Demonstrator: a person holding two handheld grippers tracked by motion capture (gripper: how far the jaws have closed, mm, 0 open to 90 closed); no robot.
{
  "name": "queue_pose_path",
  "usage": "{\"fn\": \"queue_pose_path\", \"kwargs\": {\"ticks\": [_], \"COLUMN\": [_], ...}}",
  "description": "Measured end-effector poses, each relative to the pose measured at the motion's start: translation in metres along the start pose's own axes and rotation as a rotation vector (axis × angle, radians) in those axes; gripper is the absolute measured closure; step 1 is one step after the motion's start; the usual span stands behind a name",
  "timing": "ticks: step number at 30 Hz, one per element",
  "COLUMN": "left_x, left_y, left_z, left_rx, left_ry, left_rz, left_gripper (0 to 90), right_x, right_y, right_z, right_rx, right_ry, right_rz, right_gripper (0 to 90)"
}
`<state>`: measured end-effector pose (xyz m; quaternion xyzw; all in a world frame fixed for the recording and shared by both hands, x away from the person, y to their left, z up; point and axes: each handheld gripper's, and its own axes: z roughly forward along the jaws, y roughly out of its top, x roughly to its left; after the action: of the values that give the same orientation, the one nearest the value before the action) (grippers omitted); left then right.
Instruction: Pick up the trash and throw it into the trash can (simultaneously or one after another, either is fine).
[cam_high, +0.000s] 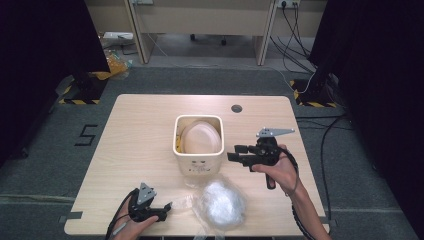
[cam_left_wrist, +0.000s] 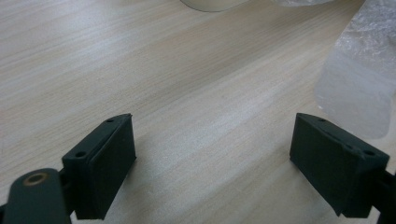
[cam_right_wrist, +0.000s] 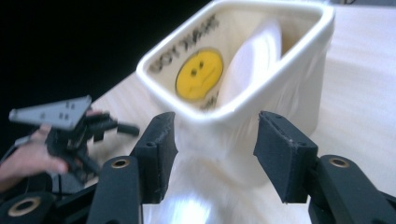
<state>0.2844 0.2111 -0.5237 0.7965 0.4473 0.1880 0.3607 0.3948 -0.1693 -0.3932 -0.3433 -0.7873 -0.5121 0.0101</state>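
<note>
With both jaws spread and empty, the right gripper (cam_high: 239, 153) at the table's three o'clock faces the central white bin (cam_high: 198, 159), likely about to clamp its rim, while the left gripper (cam_high: 159, 210) idles at seven o'clock beside the plastic bag (cam_high: 220, 204).

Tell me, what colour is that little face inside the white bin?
Yellow, with dark eyes and mouth. The face sits on the inner wall of the bin, clearest in the right gripper view.
</note>
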Motion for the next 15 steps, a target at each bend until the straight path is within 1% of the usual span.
{"fn": "queue_pose_path", "kwargs": {"ticks": [5,6,7,8,12,13,14,15], "left_x": [0.000,0.000,0.000,0.000,0.000,0.000,0.000,0.000], "left_y": [0.000,0.000,0.000,0.000,0.000,0.000,0.000,0.000], "left_z": [0.000,0.000,0.000,0.000,0.000,0.000,0.000,0.000], "left_rx": [0.000,0.000,0.000,0.000,0.000,0.000,0.000,0.000], "left_ry": [0.000,0.000,0.000,0.000,0.000,0.000,0.000,0.000], "left_rz": [0.000,0.000,0.000,0.000,0.000,0.000,0.000,0.000], "left_gripper": [13.2,13.2,13.2,13.2,13.2,13.2,13.2,13.2], "right_x": [0.006,0.008,0.011,0.011,0.017,0.019,0.021,0.023], "right_y": [-0.027,-0.033,-0.045,-0.045,-0.063,-0.066,-0.069,-0.071], "right_z": [-0.004,-0.004,-0.003,-0.003,-0.004,-0.003,-0.003,-0.003], "right_rx": [0.000,0.010,0.019,0.019,0.007,0.032,0.043,0.039], "right_ry": [-0.005,-0.009,-0.014,-0.014,-0.028,-0.028,-0.031,-0.036], "right_rz": [-0.002,-0.002,-0.006,-0.006,-0.009,-0.018,-0.029,-0.028], "right_gripper": [45.6,45.0,44.4,44.4,43.2,42.6,42.6,42.4]}}
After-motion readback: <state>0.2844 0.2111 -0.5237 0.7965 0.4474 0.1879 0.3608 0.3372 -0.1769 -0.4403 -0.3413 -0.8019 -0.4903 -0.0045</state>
